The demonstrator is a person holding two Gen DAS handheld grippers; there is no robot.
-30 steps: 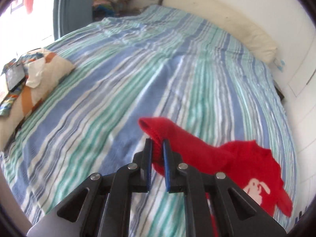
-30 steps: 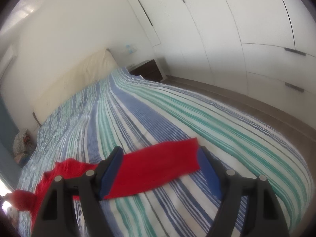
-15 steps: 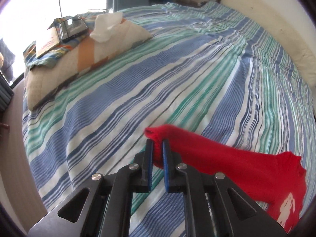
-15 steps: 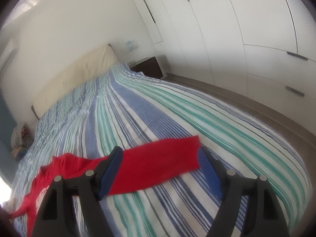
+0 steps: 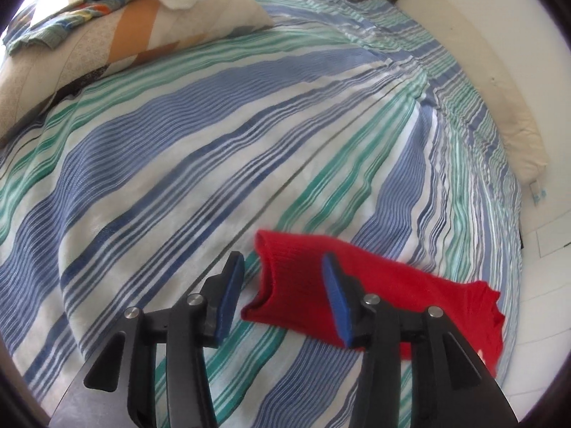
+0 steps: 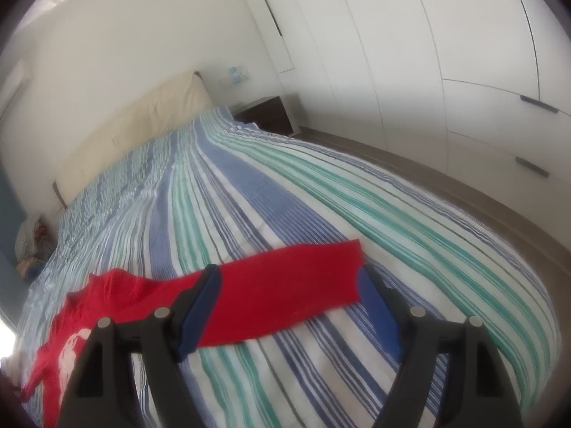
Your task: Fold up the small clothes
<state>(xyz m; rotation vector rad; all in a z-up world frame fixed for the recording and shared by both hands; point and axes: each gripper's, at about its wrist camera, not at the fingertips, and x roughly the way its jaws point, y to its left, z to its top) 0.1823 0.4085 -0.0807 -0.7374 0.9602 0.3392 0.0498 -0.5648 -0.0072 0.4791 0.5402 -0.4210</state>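
Left gripper [image 5: 282, 296] first: its jaws are opening, and the cuff end of one sleeve of the red sweater [image 5: 378, 296] sits between them, lower centre of the left wrist view. The pads no longer press on it, so I count it as let go. That sleeve [image 5: 296, 281] runs from the cuff at frame centre away to the lower right, where it joins the body of the garment; its long axis lies across my gripper's line rather than along it.

My right gripper [image 6: 289, 303] stands wide, jaws either side of the other sleeve [image 6: 285, 289] without pinching it. In the right wrist view this sleeve stretches flat from its cuff at centre right toward the lower left, where the body with its white print [image 6: 73, 351] lies bunched.

So the sweater is spread on the striped bed [image 5: 214, 149], sleeves out to both sides, body between my two hands. Judging from that, each hand is nearest its own sleeve, and the fold would bring each cuff inward along the sleeve's length toward the body.

Farther out, a patterned pillow [image 5: 117, 39] lies upper left in the left view, and white wardrobe doors [image 6: 428, 53] fill the upper right of the right view.
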